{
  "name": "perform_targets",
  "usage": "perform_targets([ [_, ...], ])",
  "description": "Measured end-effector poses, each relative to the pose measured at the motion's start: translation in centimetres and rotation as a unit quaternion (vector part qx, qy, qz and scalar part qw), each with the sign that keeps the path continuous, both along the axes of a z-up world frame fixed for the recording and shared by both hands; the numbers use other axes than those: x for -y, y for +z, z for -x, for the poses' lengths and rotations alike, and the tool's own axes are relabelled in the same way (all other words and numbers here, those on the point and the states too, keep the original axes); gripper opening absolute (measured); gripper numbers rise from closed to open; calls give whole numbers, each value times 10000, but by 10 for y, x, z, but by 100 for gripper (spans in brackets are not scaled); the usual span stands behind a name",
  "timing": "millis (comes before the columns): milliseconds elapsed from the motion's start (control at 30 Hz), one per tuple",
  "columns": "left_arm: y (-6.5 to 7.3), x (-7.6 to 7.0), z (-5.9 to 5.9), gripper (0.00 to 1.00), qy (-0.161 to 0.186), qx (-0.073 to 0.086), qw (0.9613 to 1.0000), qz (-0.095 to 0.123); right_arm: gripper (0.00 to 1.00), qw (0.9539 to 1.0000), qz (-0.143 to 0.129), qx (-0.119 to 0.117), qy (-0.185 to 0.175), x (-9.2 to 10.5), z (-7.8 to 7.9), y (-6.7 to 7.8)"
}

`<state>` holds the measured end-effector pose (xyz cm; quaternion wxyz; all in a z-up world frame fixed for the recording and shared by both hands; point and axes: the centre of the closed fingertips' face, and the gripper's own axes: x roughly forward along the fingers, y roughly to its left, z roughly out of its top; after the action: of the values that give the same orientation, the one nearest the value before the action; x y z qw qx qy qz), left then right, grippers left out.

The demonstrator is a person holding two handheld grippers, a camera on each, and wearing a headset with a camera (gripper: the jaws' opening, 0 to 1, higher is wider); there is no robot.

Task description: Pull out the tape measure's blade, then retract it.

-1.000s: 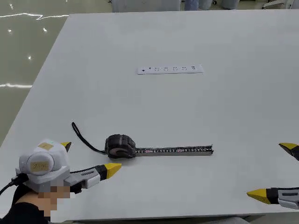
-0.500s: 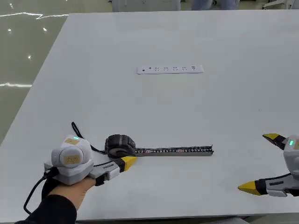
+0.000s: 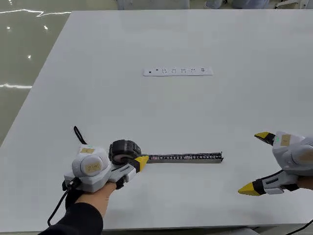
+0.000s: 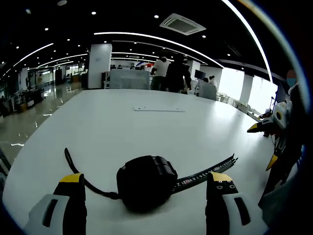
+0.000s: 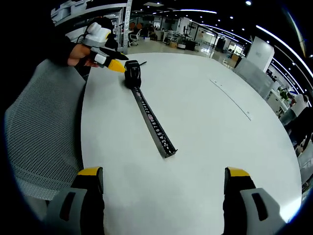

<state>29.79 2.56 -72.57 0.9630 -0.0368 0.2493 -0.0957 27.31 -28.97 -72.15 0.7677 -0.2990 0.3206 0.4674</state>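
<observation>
On the left of the head view, a hand is holding the left gripper [image 3: 128,153] low over the white table [image 3: 205,112]. A pale sticker is showing on top of the gripper, its marks too small to read. In the left gripper view its yellow-tipped jaws are standing wide apart, one on each side of the tape measure [image 4: 146,182]. Table is showing in the gap on both sides, so the gripper is gripping nothing.

The one tape measure, a black case [image 3: 124,151], is lying near the table's front edge. Its black wrist strap [image 3: 78,134] is trailing off to the left and away. The blade [image 3: 186,157] is lying pulled out flat to the right, ending in a small hook. It is carrying a printed scale of numerals, but they are too fine to read.

Farther back, well apart from the tape, a single white power strip [image 3: 178,71] is lying flat across the table. It is showing what look like five socket groups.

On the right, the right gripper [image 3: 255,162] is hovering above the table with its jaws spread wide and nothing between them. It is bearing a small sticker, also illegible. In the right gripper view the blade's hooked end [image 5: 168,151] is lying just ahead of the open jaws, apart from both.
</observation>
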Motion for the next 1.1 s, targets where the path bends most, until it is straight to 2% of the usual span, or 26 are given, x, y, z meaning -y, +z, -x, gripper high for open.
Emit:
perform_targets([
  [200,-8,4,-5,100,120,53,9998,-169,97,9995,100,-34,303,-10,-15,-3],
  [367,-12,10,-7,100,116,134,9994,-305,93,9971,245,-85,721,-19,-29,-6],
  [500,-9,11,-10,100,167,239,9993,-221,89,9943,359,-128,996,-25,-37,-11],
  [667,-10,14,-10,100,78,282,9992,-274,81,9910,434,-215,1244,-32,-43,-18],
  [900,-11,9,-10,100,133,285,9991,-278,67,9861,597,-409,1496,-31,-41,-33],
  [1100,-14,9,-10,100,131,265,9991,-289,53,9821,666,-574,1664,-30,-37,-39],
])
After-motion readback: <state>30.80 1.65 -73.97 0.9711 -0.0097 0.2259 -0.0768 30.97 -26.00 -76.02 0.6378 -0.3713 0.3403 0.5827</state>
